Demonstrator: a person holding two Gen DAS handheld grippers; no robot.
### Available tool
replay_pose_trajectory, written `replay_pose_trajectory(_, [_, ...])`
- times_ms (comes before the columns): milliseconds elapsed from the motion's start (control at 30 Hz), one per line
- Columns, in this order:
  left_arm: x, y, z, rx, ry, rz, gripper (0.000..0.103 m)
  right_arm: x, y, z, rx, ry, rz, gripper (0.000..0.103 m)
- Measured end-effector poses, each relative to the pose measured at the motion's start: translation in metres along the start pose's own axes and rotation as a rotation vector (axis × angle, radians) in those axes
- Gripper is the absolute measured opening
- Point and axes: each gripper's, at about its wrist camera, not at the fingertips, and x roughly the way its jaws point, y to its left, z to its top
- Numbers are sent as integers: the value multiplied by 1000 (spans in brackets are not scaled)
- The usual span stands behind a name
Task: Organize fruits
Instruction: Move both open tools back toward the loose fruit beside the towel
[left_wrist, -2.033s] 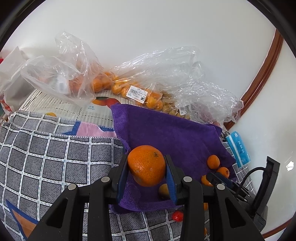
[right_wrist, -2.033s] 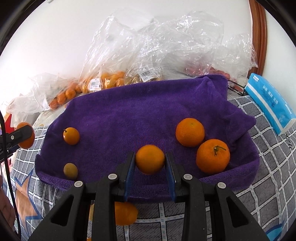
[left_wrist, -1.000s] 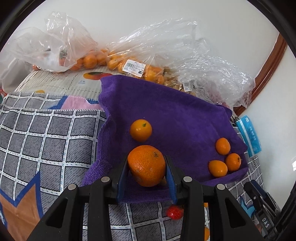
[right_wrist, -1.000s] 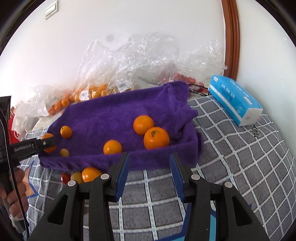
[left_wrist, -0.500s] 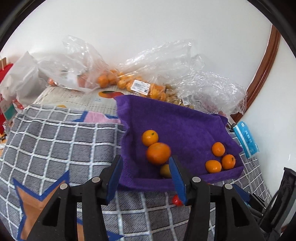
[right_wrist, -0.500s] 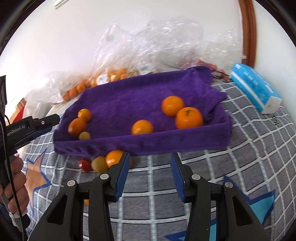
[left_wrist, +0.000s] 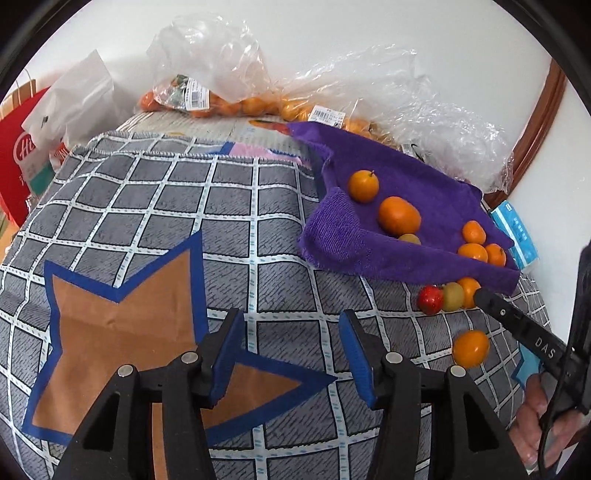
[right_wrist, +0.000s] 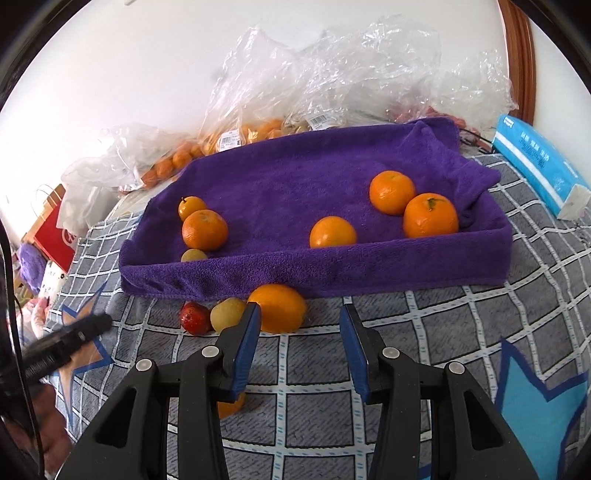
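Both tools empty. My right gripper (right_wrist: 298, 341) stands wide, just short of the large round orange (right_wrist: 277, 307) lying against the front wall of the purple towel-lined tray (right_wrist: 317, 275); my left gripper (left_wrist: 291, 354) hangs wide over the grey checked cloth (left_wrist: 155, 206). Risk, as I judge it: a finger nudging the orange could roll it into the yellow-green fruit (right_wrist: 227, 315) and small red fruit (right_wrist: 194, 318) beside it. Count: six fruits in the tray, four loose on the cloth.
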Motion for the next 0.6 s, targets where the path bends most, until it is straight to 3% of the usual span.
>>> replay_pose_trajectory(167, [-2, -7, -7, 49, -24, 16, 54, 6, 4, -1, -7, 19, -2, 45])
replay_pose_trajectory(367, [-3, 0, -7, 20, -32, -35, 59, 13, 12, -1, -21, 35, -36, 45])
replay_pose_trajectory(433, [-4, 1, -8, 11, -37, -27, 59, 14, 14, 1, -23, 37, -42, 42])
replay_pose_trajectory(500, [-4, 1, -8, 11, -37, -27, 59, 15, 18, 2, -37, 36, -48, 32])
replay_pose_trajectory(600, [-4, 1, -8, 9, -38, -28, 59, 14, 21, 1, -46, 20, -77, 32])
